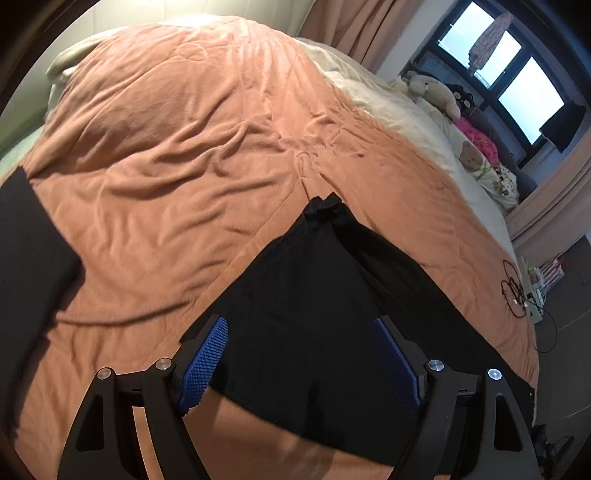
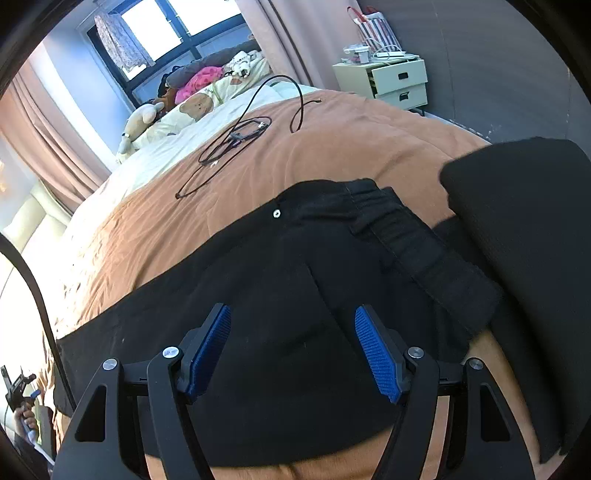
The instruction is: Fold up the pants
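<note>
The black pants (image 1: 314,295) lie spread flat on the orange-brown blanket (image 1: 166,166) of a bed, near its front edge. In the right wrist view the pants (image 2: 295,277) show their elastic waistband (image 2: 417,240) at the far right and a small metal snap (image 2: 276,213) near the upper edge, with the cloth running off to the left. The left gripper (image 1: 301,360) hangs above the pants with its blue-padded fingers (image 1: 207,358) wide apart; the dark cloth shows in the gap between them, but neither pad presses on it and nothing is held. The right gripper (image 2: 293,352) likewise stands well open over the middle of the pants, its ribbed blue pads (image 2: 376,354) clear of the cloth. A dark sleeve (image 2: 524,258) reaches in at the right, just beside the waistband. Farther up the blanket lies a tangled black cable (image 2: 236,140). Beyond it are a cream sheet (image 2: 155,166), plush toys (image 2: 142,122) along the window (image 2: 177,26), pink curtains (image 2: 44,125) and a white bedside drawer unit (image 2: 391,81).
</note>
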Demonstrator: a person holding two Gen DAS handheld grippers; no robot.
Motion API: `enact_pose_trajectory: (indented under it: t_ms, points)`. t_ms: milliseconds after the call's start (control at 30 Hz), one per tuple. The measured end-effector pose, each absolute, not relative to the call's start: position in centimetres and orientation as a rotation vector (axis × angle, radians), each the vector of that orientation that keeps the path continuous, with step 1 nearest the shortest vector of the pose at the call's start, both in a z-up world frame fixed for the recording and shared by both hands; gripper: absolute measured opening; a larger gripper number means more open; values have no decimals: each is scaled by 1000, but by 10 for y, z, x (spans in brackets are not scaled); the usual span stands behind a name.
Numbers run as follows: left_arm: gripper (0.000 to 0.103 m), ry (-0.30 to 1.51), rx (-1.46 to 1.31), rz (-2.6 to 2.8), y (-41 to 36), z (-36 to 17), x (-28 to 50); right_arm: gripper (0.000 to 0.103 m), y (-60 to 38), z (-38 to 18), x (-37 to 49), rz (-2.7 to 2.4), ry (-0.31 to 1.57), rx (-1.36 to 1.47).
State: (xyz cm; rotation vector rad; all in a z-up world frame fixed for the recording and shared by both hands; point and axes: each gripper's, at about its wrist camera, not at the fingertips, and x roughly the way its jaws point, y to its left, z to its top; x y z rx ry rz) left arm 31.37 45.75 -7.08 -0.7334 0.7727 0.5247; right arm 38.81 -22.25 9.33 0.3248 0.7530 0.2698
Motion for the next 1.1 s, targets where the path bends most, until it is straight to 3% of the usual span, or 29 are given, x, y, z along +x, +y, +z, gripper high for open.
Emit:
enact_pose_trajectory:
  t_ms: [333, 500, 633, 1100]
  points:
    - [53, 764, -861, 497, 447, -101, 267, 69, -233, 82, 347, 275, 757, 359]
    - [44, 757, -900, 491, 449, -116, 261, 69, -239, 74, 334, 265, 771, 381]
    - [43, 761, -916, 486, 450, -128, 265, 62, -239, 63, 330, 260, 791, 391]
    - [43, 789, -949, 540, 460, -165, 277, 62, -260, 33, 344, 244, 846, 569]
